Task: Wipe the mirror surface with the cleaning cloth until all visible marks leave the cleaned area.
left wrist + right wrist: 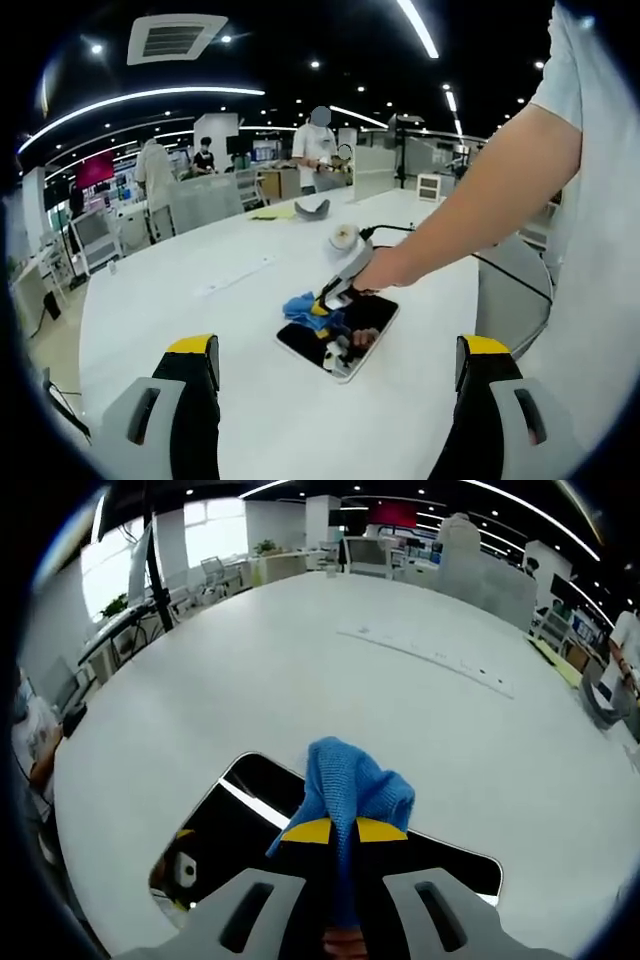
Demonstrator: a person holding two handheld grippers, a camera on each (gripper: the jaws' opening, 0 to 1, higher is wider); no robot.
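Note:
A rectangular mirror [340, 338] with a white rim lies flat on the white table [200, 300]. In the left gripper view the right gripper [322, 304], held by a person's hand, presses a blue cloth [300, 306] onto the mirror's far left edge. In the right gripper view the right gripper [344, 832] is shut on the blue cloth [350, 788], which bunches over the mirror [235, 820]. The left gripper [338, 358] hovers open above the table, short of the mirror, with nothing between its jaws.
A white strip [430, 652] lies on the table beyond the mirror. A cable [505, 272] runs from the right gripper across the table. The person's arm [480, 215] reaches in from the right. People and desks stand far behind the table.

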